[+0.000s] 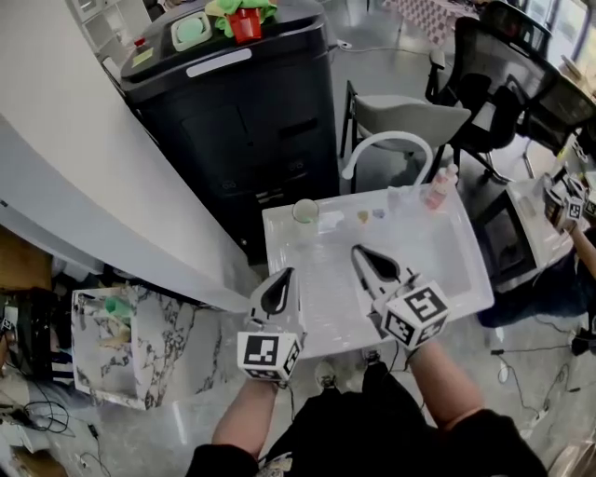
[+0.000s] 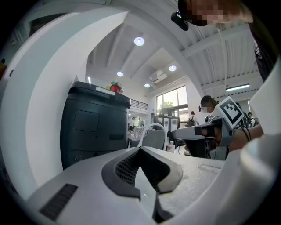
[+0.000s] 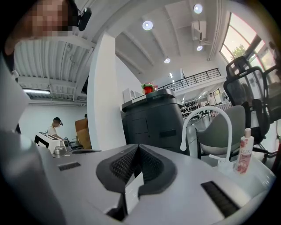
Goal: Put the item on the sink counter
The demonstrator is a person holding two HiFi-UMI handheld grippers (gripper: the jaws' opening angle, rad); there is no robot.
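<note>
A white sink counter [image 1: 453,279] with a curved white faucet [image 1: 386,144] lies below me. At its far edge stand a clear cup [image 1: 305,211], a pink bottle [image 1: 440,189] and two small pieces [image 1: 363,216]. My left gripper [image 1: 277,293] hovers over the counter's near left corner, shut, with nothing between its pads [image 2: 127,169]. My right gripper [image 1: 372,265] is over the counter's near middle, also shut and empty. In the right gripper view the faucet [image 3: 206,118] and the bottle [image 3: 243,151] stand ahead to the right. The right gripper [image 2: 175,133] shows in the left gripper view.
A tall black cabinet [image 1: 237,121] with a red and green toy [image 1: 244,19] on top stands behind the counter. A grey chair [image 1: 410,116] and black office chairs [image 1: 507,74] are at the back right. A marble-patterned box [image 1: 126,345] sits on the floor at the left.
</note>
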